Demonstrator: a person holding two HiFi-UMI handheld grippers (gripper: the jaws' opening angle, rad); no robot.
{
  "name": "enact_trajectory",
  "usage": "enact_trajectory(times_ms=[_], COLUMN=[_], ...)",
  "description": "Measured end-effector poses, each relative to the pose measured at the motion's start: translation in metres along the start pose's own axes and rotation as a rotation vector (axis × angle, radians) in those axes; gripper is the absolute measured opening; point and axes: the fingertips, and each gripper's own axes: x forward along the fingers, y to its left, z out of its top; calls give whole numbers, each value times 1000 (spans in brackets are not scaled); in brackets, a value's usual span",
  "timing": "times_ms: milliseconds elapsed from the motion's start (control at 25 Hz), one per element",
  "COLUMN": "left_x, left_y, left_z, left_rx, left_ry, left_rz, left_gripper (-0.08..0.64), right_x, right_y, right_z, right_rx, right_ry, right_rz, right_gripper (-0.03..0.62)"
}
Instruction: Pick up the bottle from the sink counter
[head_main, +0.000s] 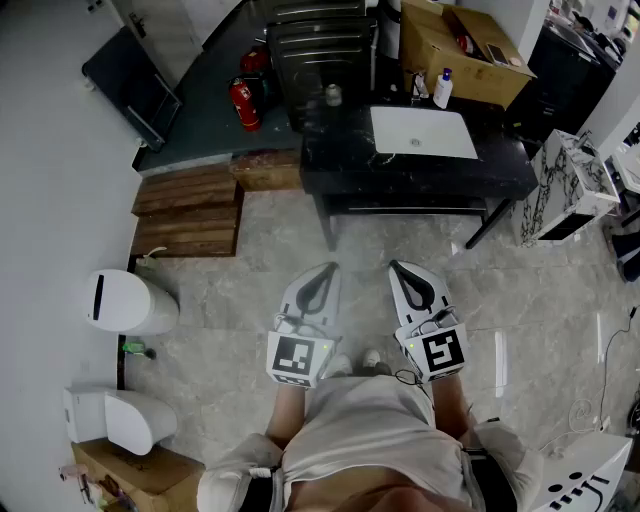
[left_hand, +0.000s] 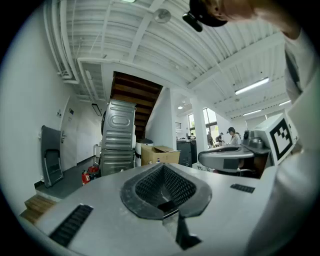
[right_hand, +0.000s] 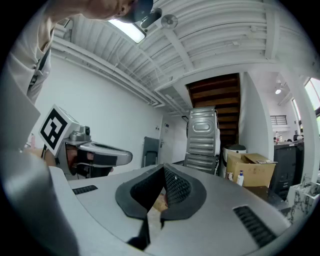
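Observation:
A small white bottle (head_main: 442, 89) with a blue cap stands at the back of the black sink counter (head_main: 500, 170), right of the white basin (head_main: 422, 132) and against a cardboard box (head_main: 462, 44). In the right gripper view the bottle (right_hand: 240, 178) is far off at the right, in front of the box. Both grippers are held level over the floor, well short of the counter. My left gripper (head_main: 329, 267) is shut and empty, as is my right gripper (head_main: 396, 266). In their own views, the left gripper (left_hand: 163, 166) and the right gripper (right_hand: 163, 168) have their jaws together with nothing between them.
A grey metal cabinet (head_main: 322, 52) stands behind the counter's left end, with red fire extinguishers (head_main: 245, 104) beside it. Wooden pallets (head_main: 190, 212) lie at the left, a white bin (head_main: 126, 301) nearer me. A marble-patterned unit (head_main: 566, 188) stands right of the counter.

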Motion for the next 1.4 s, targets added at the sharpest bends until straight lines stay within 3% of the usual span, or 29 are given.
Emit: enact_trajectory(times_ms=[160, 400, 680, 1400], left_x=[6, 8, 14, 76], left_y=[-12, -19, -19, 40], left_z=[-2, -18, -20, -21], left_rx=[0, -72, -69, -39], left_ry=[7, 29, 35, 27], left_rz=[8, 37, 67, 53], left_gripper=[2, 2, 2, 2], right_x=[-5, -12, -9, 72], right_y=[-9, -14, -22, -48], right_z=[-8, -20, -23, -34], right_rx=[7, 23, 30, 21], right_ry=[23, 5, 6, 31], right_rz=[10, 58, 85, 77], right_gripper=[-8, -6, -6, -6])
